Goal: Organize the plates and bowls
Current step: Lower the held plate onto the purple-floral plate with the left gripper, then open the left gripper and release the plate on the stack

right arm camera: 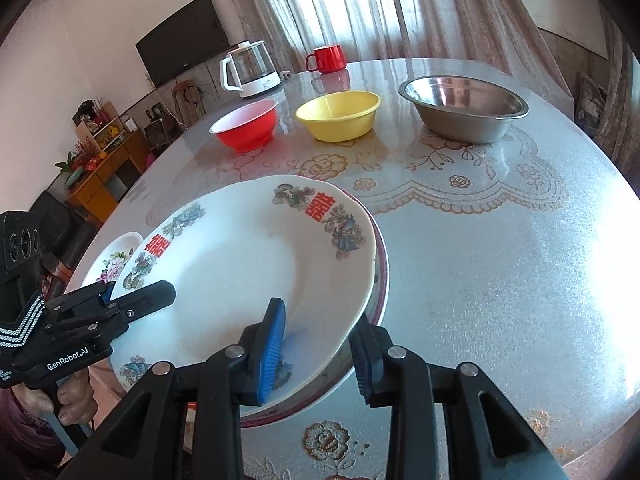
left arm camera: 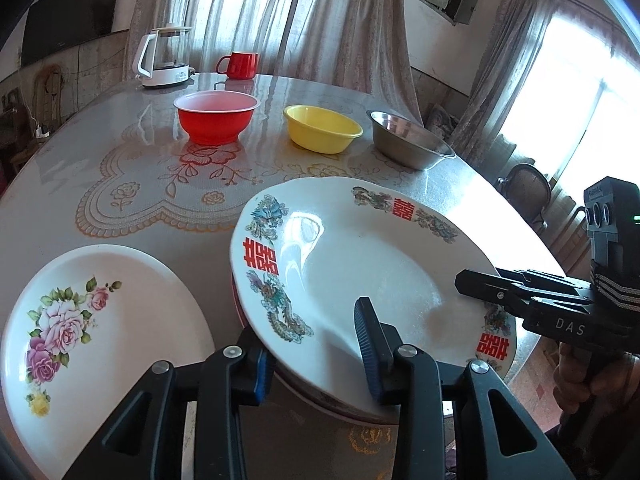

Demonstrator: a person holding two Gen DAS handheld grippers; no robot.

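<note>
A white plate with red characters and dragons [left arm camera: 360, 264] [right arm camera: 240, 264] lies tilted on top of another plate with a dark red rim [right arm camera: 382, 276]. My left gripper [left arm camera: 316, 352] straddles its near-left rim, one finger above and one below. My right gripper [right arm camera: 320, 352] straddles its near-right rim the same way. The jaws look closed on the rim in both views. A white plate with pink roses [left arm camera: 92, 340] [right arm camera: 114, 258] lies to the left. A red bowl [left arm camera: 216, 116], a yellow bowl [left arm camera: 322, 128] and a steel bowl [left arm camera: 410, 144] stand in a row behind.
A glass kettle [left arm camera: 164, 56] and a red mug [left arm camera: 238, 65] stand at the table's far edge. The round table [right arm camera: 500, 260] has a lace-pattern cover. Chairs stand beyond the table's right edge [left arm camera: 524, 188].
</note>
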